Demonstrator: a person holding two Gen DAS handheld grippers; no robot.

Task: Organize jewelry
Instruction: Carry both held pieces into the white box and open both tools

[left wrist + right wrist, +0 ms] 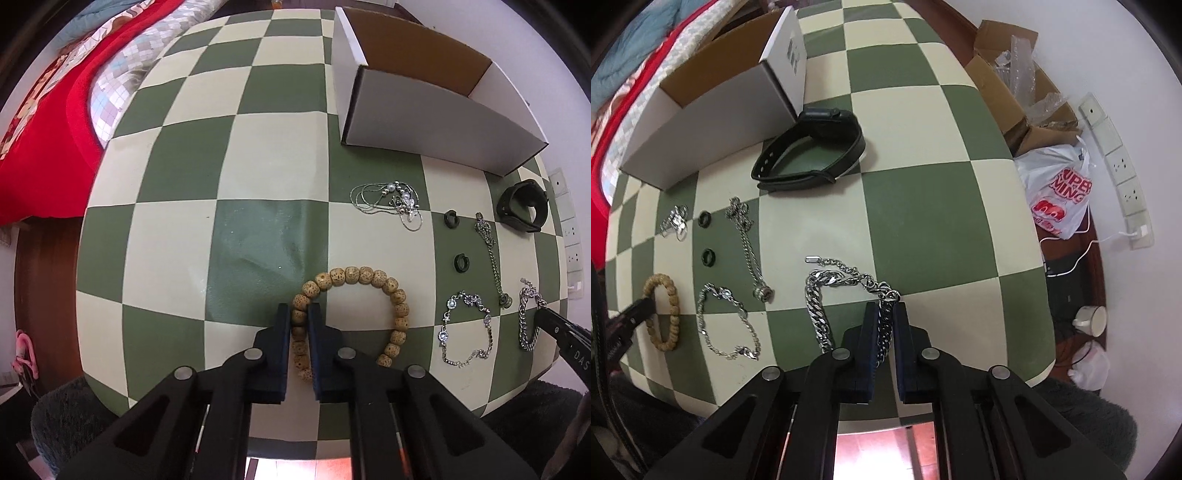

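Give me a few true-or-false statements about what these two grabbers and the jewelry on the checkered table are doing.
1. The left gripper straddles the wooden bead bracelet. True.
2. The right gripper is closing on the black watch. False: its fingers sit around the thick silver chain.
3. The cardboard box holds jewelry. False: what shows of its inside looks empty.
4. Two small black rings lie on the table. True.

Part of the beaded bracelet [354, 291] is hidden between and under the left gripper [299, 314]. Beside it, the far end of the curb chain [529, 317] is covered by the right gripper [554, 321]. The carton's [424, 92] interior is barely seen.
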